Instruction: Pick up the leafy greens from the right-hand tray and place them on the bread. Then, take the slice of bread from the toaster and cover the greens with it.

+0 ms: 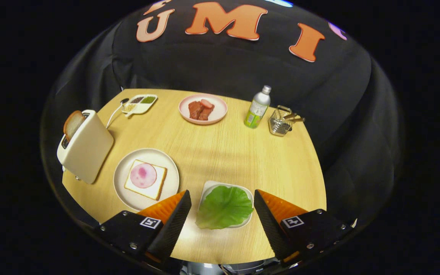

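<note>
The gripper (222,198) hangs above the near edge of a round wooden table (212,149), tilted down toward it, its two orange-faced fingers (166,208) spread wide and touching nothing. Between the fingertips, on the table below, lies one green lettuce leaf (224,208) on a small pale tray (227,187), the leaf spilling over the tray's near-left rim; the leaf sits in the gap between the fingers but apart from both. Just left of the left finger, one round cream plate (128,183) carries a single slice of bread (159,187) topped with one round pink slice of meat (143,175); the finger's tip overlaps the plate's near-right rim in view. Further left, at the table's edge, stands one cream toaster (88,147), leaning in the curved view, with one browned bread slice (73,124) standing up out of its slot. At the far left, a white cord (114,114) runs from behind the toaster toward a small divided dish (140,103) with dark, green and pale fillings. Far centre, one pink plate (216,114) bears reddish-brown pieces of meat (201,109). To its right stands one upright bottle (258,107) with a green label and silver cap, and just beside it, at the far right, one small wire basket (280,122) holding a few brown sticks. Black cloth closes the scene behind the table.
</note>
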The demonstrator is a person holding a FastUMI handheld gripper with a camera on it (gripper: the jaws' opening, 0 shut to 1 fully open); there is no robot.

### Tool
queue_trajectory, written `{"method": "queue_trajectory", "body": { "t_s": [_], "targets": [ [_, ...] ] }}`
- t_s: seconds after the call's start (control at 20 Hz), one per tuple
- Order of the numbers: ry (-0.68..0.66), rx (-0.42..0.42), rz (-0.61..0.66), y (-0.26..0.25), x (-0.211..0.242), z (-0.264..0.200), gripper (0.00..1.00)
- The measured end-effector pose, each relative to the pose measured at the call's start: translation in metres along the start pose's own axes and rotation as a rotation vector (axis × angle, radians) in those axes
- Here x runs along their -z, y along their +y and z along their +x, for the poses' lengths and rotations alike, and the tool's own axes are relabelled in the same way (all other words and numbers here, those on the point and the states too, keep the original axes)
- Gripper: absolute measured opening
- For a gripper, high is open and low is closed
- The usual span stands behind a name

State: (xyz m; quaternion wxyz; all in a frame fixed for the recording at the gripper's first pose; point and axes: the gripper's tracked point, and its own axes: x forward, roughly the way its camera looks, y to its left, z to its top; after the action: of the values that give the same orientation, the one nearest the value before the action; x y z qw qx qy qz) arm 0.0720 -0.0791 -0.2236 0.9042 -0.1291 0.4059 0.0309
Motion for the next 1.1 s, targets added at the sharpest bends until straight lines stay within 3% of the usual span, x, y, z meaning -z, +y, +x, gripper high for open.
{"method": "queue_trajectory", "body": {
  "t_s": [0.6, 1.1],
  "targets": [
    [0.403, -0.074, 0.098, -0.007, 0.076, 0.087, 1.00],
    [0.494, -0.074, 0.138, -0.007, 0.091, 0.115, 1.00]
  ]
}}
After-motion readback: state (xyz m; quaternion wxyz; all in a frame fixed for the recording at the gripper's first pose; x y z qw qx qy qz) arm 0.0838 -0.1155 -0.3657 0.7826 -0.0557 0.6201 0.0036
